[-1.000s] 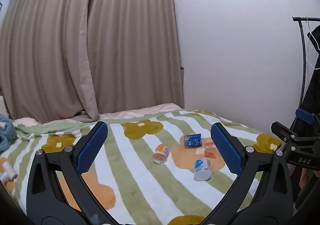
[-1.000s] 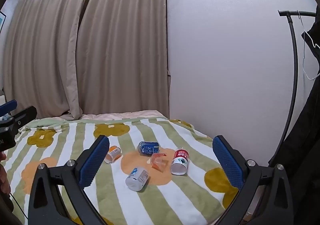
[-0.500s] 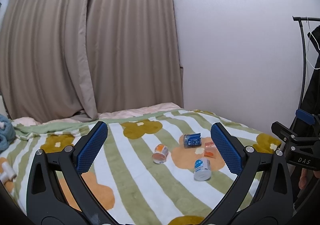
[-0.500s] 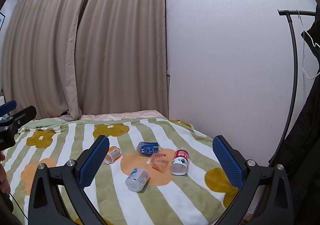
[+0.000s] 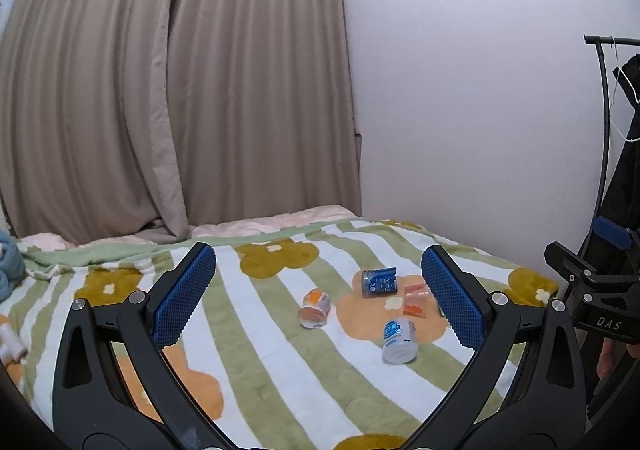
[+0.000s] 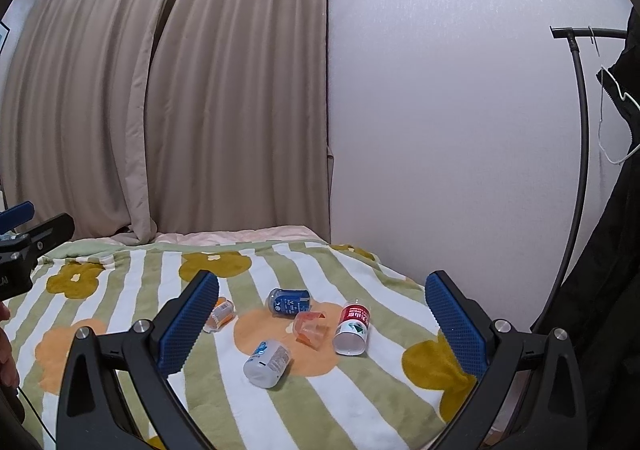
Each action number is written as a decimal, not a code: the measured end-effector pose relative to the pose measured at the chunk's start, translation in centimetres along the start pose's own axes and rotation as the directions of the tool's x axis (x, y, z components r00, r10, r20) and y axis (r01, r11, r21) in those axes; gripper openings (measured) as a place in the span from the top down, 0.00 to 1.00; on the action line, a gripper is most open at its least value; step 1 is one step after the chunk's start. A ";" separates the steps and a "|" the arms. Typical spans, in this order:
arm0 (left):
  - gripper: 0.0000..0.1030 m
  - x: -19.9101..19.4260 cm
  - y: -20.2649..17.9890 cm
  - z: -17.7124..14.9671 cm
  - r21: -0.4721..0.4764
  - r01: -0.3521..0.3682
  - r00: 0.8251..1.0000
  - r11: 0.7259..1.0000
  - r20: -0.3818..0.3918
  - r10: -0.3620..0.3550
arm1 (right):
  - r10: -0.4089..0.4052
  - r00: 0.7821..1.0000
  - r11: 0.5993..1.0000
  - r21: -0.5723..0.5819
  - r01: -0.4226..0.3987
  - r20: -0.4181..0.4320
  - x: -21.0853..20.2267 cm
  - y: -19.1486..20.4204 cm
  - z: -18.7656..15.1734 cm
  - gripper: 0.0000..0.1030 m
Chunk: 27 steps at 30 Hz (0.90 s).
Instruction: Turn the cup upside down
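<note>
Five cups lie on their sides on the bed's striped blanket (image 6: 360,402), clustered around an orange flower patch near the wall (image 6: 440,129). In the right view, the red cup (image 6: 353,326) lies furthest right, its open mouth toward the camera. Just left of it is the clear orange cup (image 6: 310,330), and beyond that the blue cup (image 6: 290,301). The white cup (image 6: 267,362) lies nearest the camera, and the small orange cup (image 6: 219,314) sits partly behind the left finger pad.

The right gripper (image 6: 320,334) hangs above the blanket with its fingers spread wide and nothing between them. The left gripper (image 5: 316,298) is likewise wide open and holding nothing; in its view the small orange cup (image 5: 315,308), blue cup (image 5: 379,282), clear orange cup (image 5: 416,300) and white cup (image 5: 400,342) show between the fingers (the red one is not visible there).

Beige curtains (image 5: 180,89) hang behind the bed, and a black rack (image 6: 580,169) with dark clothing stands at the right.
</note>
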<state>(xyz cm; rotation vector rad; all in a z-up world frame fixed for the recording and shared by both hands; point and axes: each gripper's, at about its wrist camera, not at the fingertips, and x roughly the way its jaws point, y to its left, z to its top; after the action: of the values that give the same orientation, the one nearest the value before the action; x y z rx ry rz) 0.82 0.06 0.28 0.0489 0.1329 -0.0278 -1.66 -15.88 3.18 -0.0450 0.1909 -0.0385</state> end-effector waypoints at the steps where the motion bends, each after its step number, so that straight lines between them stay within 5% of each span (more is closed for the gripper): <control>1: 0.00 0.0 0.1 0.0 0.001 0.001 1.000 1.000 0.001 -0.001 | -0.001 1.000 1.000 0.002 0.001 0.000 0.1 0.0 0.0 0.00; 27: 0.00 0.1 0.4 0.0 -0.001 0.018 1.000 1.000 -0.006 -0.018 | -0.016 1.000 1.000 0.004 0.016 0.008 0.2 -0.1 -0.2 0.00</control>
<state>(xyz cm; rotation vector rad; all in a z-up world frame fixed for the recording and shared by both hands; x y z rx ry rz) 0.95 0.44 0.27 0.0465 0.1395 -0.0453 -1.54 -16.01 2.94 -0.0431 0.1824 -0.0547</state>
